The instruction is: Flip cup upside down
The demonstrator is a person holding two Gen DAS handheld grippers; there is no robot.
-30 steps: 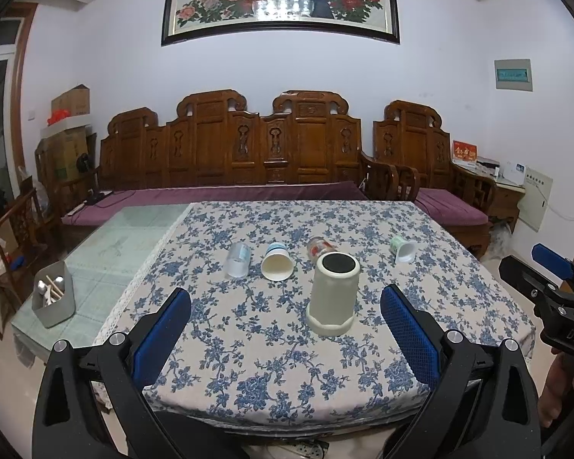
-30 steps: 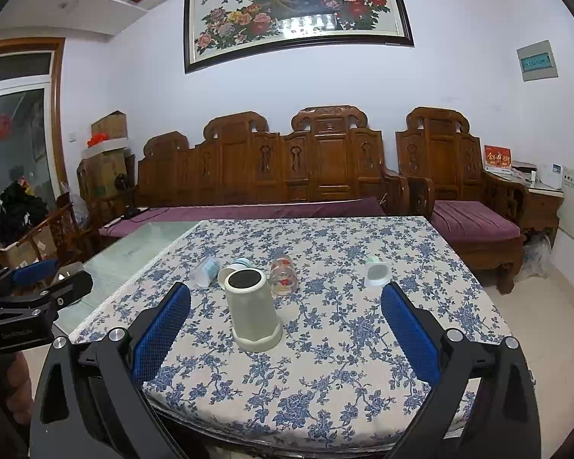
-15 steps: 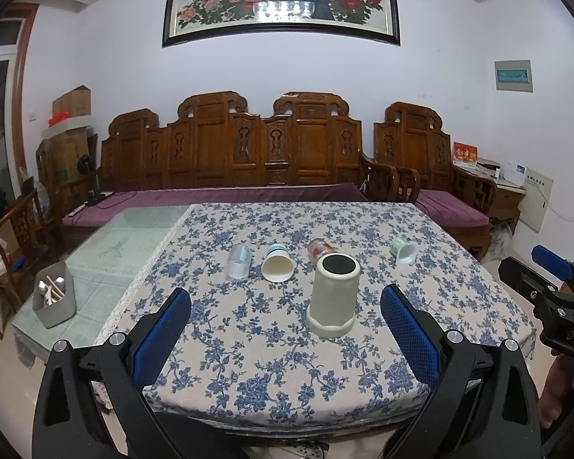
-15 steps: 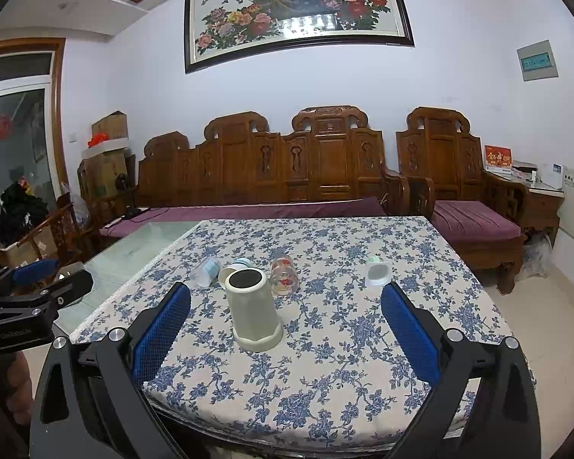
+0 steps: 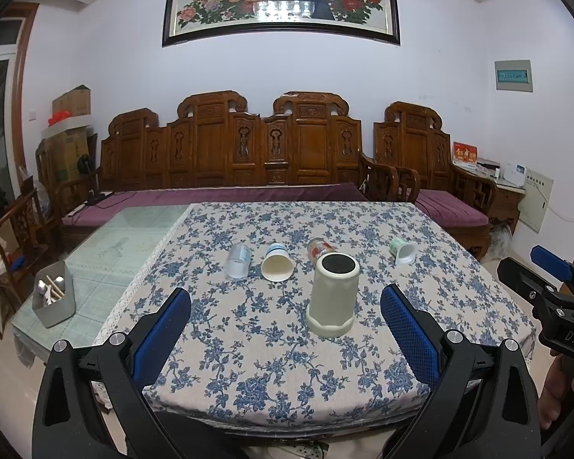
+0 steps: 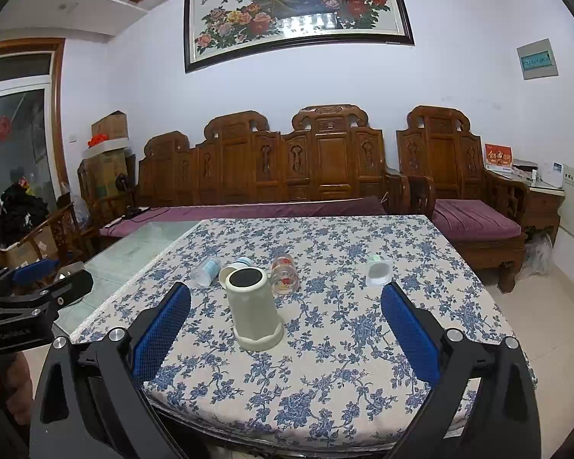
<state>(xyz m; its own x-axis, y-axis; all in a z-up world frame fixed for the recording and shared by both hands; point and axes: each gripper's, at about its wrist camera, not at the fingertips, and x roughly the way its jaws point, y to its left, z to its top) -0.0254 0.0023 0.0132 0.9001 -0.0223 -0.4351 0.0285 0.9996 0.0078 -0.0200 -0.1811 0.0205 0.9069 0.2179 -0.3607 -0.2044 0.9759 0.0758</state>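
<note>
Two grippers wide open before the table.
Left gripper (image 5: 286, 323) and right gripper (image 6: 286, 323) hold nothing; the beige cup (image 5: 333, 300) stands apart on the tablecloth (image 5: 271, 359).

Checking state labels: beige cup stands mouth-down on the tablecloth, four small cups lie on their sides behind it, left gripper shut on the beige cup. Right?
Not quite. The left gripper is open and holds nothing; its fingers sit short of the beige cup, as the left wrist view shows. The rest stands.
</note>
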